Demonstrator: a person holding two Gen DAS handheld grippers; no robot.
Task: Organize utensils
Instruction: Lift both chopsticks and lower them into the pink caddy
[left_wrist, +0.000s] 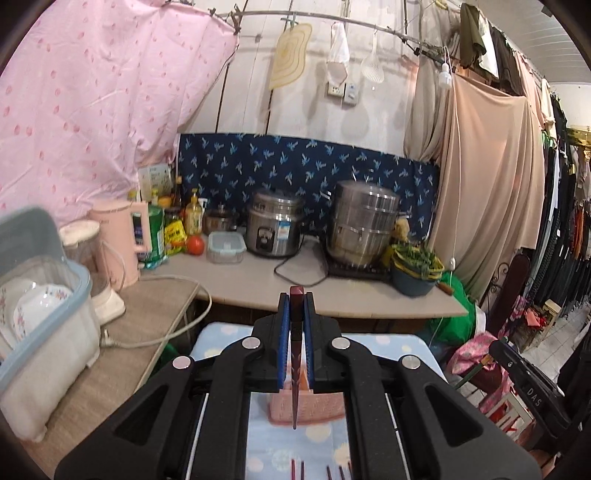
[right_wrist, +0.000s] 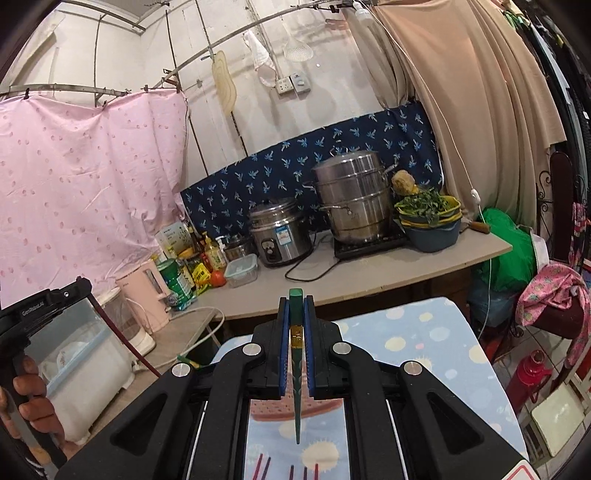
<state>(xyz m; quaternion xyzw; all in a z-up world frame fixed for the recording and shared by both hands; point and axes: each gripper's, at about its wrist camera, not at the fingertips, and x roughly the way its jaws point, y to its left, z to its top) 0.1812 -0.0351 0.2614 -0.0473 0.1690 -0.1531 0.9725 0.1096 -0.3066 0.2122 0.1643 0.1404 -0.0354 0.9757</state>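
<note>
My left gripper is shut on a dark red chopstick that hangs point-down between its blue pads. Below it stands a pink perforated utensil basket on a light blue dotted cloth. My right gripper is shut on a green chopstick with a yellow band, also hanging point-down, above the pink basket. Several more chopstick ends lie on the cloth at the bottom edge, seen too in the right wrist view as loose chopsticks. A hand holds the left gripper's handle at far left.
A counter behind the table carries a rice cooker, a steel steamer pot, a bowl of greens, bottles, a pink kettle and a dish rack with plates. Clothes racks and clutter fill the right side.
</note>
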